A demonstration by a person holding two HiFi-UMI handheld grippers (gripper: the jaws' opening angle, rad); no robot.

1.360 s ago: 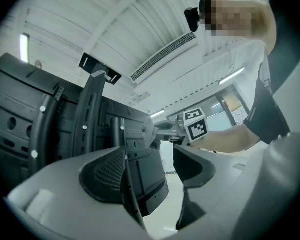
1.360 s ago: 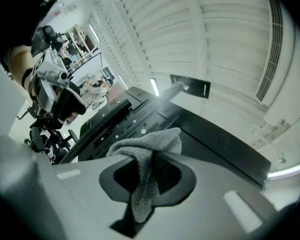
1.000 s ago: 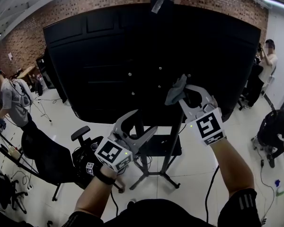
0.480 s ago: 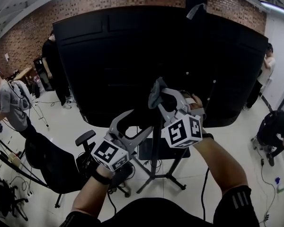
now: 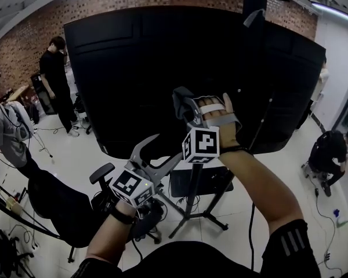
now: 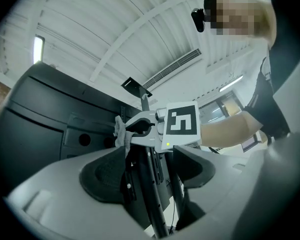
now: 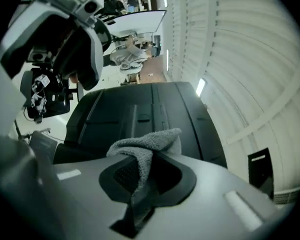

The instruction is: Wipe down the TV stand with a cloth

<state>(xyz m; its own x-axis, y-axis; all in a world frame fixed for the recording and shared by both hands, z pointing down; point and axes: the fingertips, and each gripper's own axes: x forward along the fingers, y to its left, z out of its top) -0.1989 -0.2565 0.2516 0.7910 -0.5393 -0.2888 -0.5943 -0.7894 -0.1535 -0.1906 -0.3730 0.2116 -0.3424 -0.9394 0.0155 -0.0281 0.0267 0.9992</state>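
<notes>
My right tool (image 5: 188,104) clamps the cloth (image 5: 178,102), 1 o'clock from my empty, gaping left tool (image 5: 165,148). The TV stand (image 5: 189,204) looks mostly unwiped.

The black TV back (image 5: 133,68) walls off everything ahead of me. My right tool (image 5: 184,110), pinching the cloth (image 5: 180,97), is up close in front of it. My left tool (image 5: 162,148), jaws apart, hangs just beside the stand's pole (image 5: 192,196), which bars any sweep to the right. An office chair (image 5: 64,204) crowds the lower left. Bare floor (image 5: 249,184) lies open right of the stand's legs.
</notes>
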